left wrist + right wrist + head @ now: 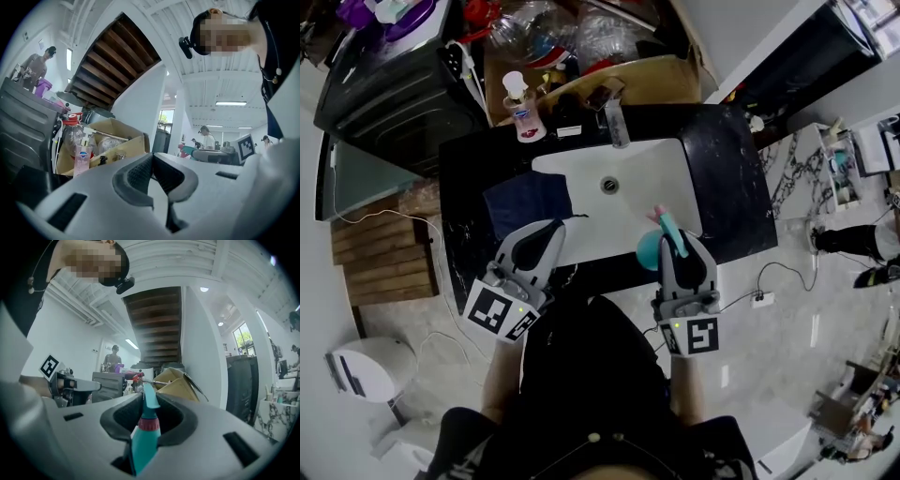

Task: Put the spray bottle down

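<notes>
Right gripper (682, 246) is clamped on the spray bottle (649, 251). In the right gripper view both pads squeeze the bottle's neck just around the pink collar, the teal trigger head sticks up past the jaw tips, and the teal body (143, 437) drops down below the jaws.

From the head view the bottle sits over the front-right corner of the white sink (581, 178), near the front edge of the black countertop (722, 197). Can't tell if the base touches anything. The pink nozzle tip points toward the basin.

Left gripper (551, 228) has its 2 jaws pressed together at the tips with nothing between them, confirmed in the left gripper view (153, 157). It's over the front-left of the counter, just in front of a dark blue cloth (525, 202) that lies beside the basin on the left.

The 2 grippers are side by side and well apart, both pointing toward the back of the counter.

At the back:
- faucet (617, 122) behind the drain
- pump soap bottle (523, 111) at the back-left corner of the counter
- open cardboard box (656, 80) behind the counter
- black appliance (394, 84) at far left
</notes>
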Motion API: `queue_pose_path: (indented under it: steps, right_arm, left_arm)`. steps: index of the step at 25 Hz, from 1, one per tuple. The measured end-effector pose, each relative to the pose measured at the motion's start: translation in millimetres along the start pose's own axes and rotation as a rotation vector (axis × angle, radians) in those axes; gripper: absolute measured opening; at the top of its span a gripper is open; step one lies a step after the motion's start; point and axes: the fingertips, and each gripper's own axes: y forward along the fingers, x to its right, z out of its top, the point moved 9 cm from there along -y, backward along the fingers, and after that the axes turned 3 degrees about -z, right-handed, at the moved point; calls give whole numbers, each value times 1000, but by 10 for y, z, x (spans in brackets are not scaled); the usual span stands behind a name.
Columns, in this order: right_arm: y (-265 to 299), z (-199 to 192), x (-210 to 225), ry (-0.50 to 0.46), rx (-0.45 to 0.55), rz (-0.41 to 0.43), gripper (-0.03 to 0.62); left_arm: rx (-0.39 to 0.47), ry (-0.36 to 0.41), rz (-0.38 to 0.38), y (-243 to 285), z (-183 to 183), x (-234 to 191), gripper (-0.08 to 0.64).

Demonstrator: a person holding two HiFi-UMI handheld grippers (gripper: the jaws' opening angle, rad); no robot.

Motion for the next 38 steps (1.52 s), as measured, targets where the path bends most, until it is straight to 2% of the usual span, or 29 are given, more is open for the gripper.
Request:
queue_pose_path:
  steps: [6,12,18,22,30,38]
  right_arm:
    - [290,-145,90,-65,-38,-3,91]
    - [653,-438,224,-216,-117,31,91]
    - [971,-856,225,-427,-261,103,91]
    - [1181,-1174,151,-524,-292,133,91]
    - [1498,-1679,-68,-799,-365,154,91]
    - [1802,-2131,-115,-893,-431,190,91]
  left_arm:
    - [-34,-29,-20,68,-57,-176,6]
    - [-53,-68,-3,141,-147,-223,6]
    - [-57,-70,38,215,-109,-271,6]
    - [-68,-69,61,254,-103,-312,6]
    - [-98,-74,76,334,-150,-343,6]
    - [-112,-81,118,301,-174,-372,6]
